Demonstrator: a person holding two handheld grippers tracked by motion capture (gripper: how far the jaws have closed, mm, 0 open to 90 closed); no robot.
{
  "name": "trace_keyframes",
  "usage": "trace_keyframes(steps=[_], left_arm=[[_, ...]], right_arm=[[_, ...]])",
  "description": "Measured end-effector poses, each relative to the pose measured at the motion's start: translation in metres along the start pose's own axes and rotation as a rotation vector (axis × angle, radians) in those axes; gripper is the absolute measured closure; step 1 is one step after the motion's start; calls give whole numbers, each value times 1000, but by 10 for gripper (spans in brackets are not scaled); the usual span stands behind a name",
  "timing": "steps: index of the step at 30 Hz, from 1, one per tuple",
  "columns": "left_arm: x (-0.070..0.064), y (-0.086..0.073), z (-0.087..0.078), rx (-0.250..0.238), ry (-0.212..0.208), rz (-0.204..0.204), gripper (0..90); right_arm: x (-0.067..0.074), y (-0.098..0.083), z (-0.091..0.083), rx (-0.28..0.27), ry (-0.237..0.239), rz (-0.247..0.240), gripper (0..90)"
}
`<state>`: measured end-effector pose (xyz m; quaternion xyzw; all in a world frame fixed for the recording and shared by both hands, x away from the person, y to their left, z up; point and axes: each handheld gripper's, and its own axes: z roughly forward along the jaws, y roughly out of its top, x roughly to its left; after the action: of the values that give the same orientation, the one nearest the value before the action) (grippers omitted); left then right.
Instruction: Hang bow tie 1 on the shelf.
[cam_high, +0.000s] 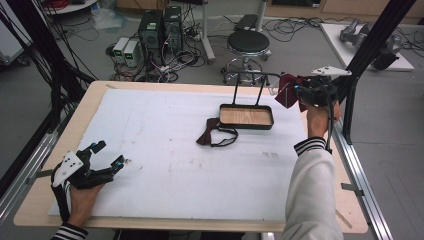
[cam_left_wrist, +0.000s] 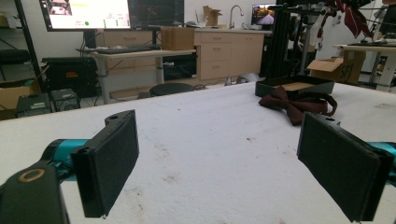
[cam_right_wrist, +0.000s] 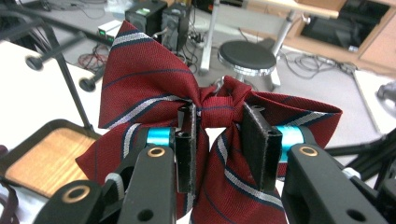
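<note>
White foam sheet (cam_high: 165, 150) covers the wooden table; cables, PC towers and a stool sit on the floor beyond.

Striped red bow tie (cam_right_wrist: 187, 107): held in the air past the far right corner of the table, above and to the right of the tray (cam_high: 247, 124). The right gripper (cam_right_wrist: 223, 140) pinches it across the centre knot, one black pad on each side of the knot, wings fanning out to both sides and below. Grip looks centred.

Tray stand: black rim, wood floor, with a thin wire frame (cam_high: 250, 82) rising from its far edge. A second, darker bow tie (cam_high: 215, 134) lies flat on the sheet, touching the tray's near left corner.

Left gripper (cam_high: 109, 155) rests low at the near left of the sheet, jaws spread wide, nothing between them, well apart from both ties.

Step, as judged: carrying the striped tie toward the stand. Next move probably calls for lowering it left onto the tray or frame without snagging the wire.
</note>
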<state>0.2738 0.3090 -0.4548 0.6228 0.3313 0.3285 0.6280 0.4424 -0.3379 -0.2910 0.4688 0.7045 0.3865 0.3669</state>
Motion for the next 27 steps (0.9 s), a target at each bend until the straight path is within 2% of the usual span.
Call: trace_keyframes(steps=[3, 10, 15, 19, 27], left_arm=[[0, 0, 0, -1, 1, -2, 133], [0, 0, 0, 0, 1, 0, 132], [0, 0, 0, 0, 0, 1, 133], [0, 0, 0, 0, 0, 2, 132], [0, 0, 0, -1, 0, 2, 133]], right_arm=[[-3, -8, 1, 38, 16, 32, 676], [2, -6, -1, 63, 20, -26, 676], [3, -9, 4, 104, 25, -19, 676], [6, -11, 9, 154, 39, -45, 675], [17, -12, 21, 200, 51, -85, 674]])
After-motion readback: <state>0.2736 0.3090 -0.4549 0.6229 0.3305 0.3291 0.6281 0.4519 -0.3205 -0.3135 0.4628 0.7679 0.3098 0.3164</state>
